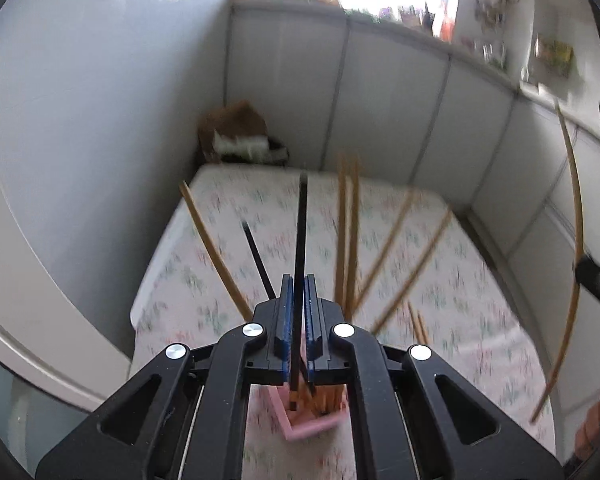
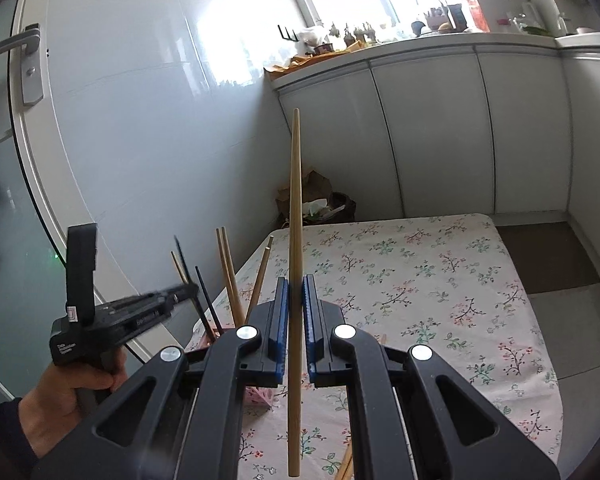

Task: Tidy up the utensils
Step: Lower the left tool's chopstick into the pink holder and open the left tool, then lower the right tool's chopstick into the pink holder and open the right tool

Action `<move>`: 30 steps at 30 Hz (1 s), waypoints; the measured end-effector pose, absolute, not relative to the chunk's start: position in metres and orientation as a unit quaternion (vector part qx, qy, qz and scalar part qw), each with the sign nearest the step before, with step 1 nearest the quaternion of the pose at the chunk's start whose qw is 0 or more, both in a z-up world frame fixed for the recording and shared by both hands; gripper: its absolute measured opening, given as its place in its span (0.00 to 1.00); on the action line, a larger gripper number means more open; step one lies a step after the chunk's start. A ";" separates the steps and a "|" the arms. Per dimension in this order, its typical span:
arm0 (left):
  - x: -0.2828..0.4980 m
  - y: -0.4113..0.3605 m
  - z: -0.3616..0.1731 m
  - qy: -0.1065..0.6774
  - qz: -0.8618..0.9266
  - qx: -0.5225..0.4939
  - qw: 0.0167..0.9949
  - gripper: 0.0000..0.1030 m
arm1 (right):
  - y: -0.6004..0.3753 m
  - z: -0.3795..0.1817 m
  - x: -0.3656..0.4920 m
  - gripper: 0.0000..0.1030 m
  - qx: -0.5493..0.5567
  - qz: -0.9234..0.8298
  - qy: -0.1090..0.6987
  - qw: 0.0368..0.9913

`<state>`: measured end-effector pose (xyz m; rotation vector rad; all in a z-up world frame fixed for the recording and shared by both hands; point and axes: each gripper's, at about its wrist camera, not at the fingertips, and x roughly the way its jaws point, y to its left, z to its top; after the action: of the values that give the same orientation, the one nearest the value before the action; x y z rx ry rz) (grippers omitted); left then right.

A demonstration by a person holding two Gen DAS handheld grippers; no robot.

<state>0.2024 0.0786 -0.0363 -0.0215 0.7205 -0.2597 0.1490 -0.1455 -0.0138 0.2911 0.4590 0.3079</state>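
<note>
My left gripper [image 1: 299, 280] is shut on a black chopstick [image 1: 301, 236] that stands upright between its blue pads, its lower end down in a pink holder [image 1: 312, 426]. Several wooden chopsticks [image 1: 350, 232] and another black one [image 1: 258, 258] lean out of that holder. My right gripper [image 2: 296, 280] is shut on a wooden chopstick [image 2: 295, 220], held upright over the floral tablecloth [image 2: 420, 280]. The right wrist view shows the left gripper [image 2: 190, 292] at lower left, a hand around its handle, with the black chopstick [image 2: 184, 260] in its tip. The held wooden chopstick [image 1: 572, 248] also appears at the left wrist view's right edge.
The table stands in a corner between a white wall and white cabinets [image 2: 440, 132]. A brown paper bag [image 1: 236, 128] sits on the floor behind the table. Loose wooden chopsticks [image 2: 346, 464] lie on the cloth near the front. A door with a metal handle [image 2: 28, 64] is at the left.
</note>
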 end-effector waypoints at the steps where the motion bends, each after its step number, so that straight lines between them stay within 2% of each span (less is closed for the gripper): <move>1: 0.200 0.079 -0.034 0.351 -0.125 -0.006 0.928 0.15 | -0.144 -0.016 0.151 0.07 0.144 0.152 0.226 0.951; 2: 0.197 0.080 -0.029 0.345 -0.121 -0.004 0.931 0.29 | -0.141 -0.018 0.153 0.07 0.148 0.154 0.229 0.950; 4: 0.194 0.088 -0.019 0.337 -0.112 -0.021 0.934 0.39 | -0.136 -0.023 0.157 0.07 0.160 0.156 0.233 0.947; 10: 0.187 0.117 -0.004 0.385 -0.111 -0.138 0.906 0.41 | -0.119 -0.028 0.178 0.07 0.193 0.156 0.230 0.941; 15: 0.187 0.115 -0.003 0.397 -0.081 -0.108 0.908 0.43 | -0.091 -0.021 0.192 0.07 0.208 0.146 0.192 0.948; 19: 0.191 0.134 -0.011 0.418 -0.080 -0.178 0.887 0.44 | -0.069 -0.026 0.205 0.07 0.207 0.129 0.161 0.956; 30: 0.191 0.148 -0.011 0.415 -0.062 -0.181 0.890 0.44 | -0.030 -0.061 0.212 0.07 0.157 0.106 0.128 0.973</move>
<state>0.1906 0.1479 -0.0109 -0.3749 0.8618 -0.1282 0.2118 -0.0301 -0.0606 0.3173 0.2578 0.2144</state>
